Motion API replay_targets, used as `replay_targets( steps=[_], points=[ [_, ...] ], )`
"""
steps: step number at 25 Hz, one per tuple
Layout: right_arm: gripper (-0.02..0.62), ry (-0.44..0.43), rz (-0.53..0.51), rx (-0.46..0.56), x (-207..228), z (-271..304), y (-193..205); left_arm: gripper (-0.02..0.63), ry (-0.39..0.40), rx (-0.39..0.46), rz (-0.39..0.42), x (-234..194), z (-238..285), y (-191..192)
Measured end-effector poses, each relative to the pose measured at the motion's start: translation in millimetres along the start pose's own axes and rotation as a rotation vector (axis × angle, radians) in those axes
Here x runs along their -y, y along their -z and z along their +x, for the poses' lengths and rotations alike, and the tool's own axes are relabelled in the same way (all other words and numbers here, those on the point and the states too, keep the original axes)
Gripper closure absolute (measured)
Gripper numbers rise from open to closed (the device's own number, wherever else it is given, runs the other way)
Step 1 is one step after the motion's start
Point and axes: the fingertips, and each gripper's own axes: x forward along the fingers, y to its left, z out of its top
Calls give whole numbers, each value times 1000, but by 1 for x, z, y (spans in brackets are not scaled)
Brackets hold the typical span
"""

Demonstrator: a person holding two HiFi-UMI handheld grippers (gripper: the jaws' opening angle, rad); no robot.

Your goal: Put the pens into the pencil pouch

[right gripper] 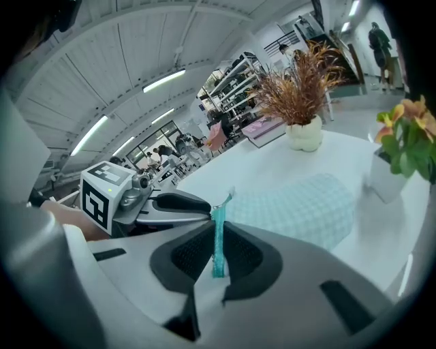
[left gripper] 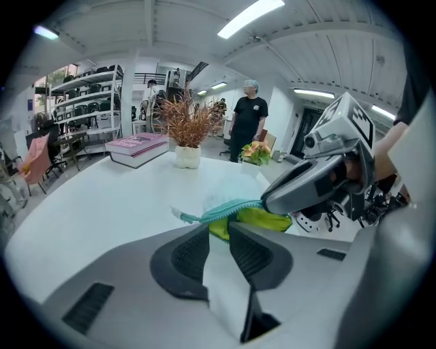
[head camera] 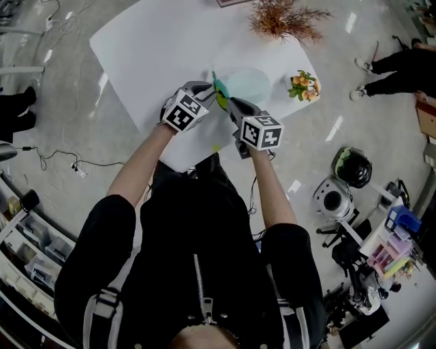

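The pencil pouch [head camera: 248, 85] is pale blue mesh with a teal zipper edge [head camera: 219, 88] and a yellow-green inside [left gripper: 257, 219]; it lies on the white table [head camera: 150, 54]. My right gripper [right gripper: 218, 228] is shut on the teal zipper strip [right gripper: 218, 240], which stands upright between its pads. My left gripper [left gripper: 218, 228] is just to the left, jaws slightly apart, with the pouch's green and teal edge at its tips and bare table showing between the pads. In the head view the left gripper [head camera: 211, 92] and the right gripper [head camera: 228, 102] meet at the pouch's near-left end. No pen shows clearly.
A dried plant in a white vase [head camera: 286, 20] stands at the table's far edge, with a pink book [left gripper: 139, 148] beside it. A small potted flower [head camera: 304, 85] sits just right of the pouch. A person [left gripper: 248, 126] stands beyond the table. Equipment crowds the floor at right.
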Motion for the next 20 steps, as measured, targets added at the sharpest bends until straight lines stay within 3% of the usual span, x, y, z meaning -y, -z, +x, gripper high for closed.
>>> replay_targets(
  steps=[7, 13, 20],
  points=[
    [548, 47, -42, -94, 15, 18, 31, 515, -80, -7, -56, -17, -34, 24],
    [546, 70, -111, -168, 22, 36, 52, 559, -103, 71, -165, -19, -80, 33],
    [535, 97, -155, -224, 30, 44, 67, 568, -224, 111, -235, -32, -132, 53]
  ],
)
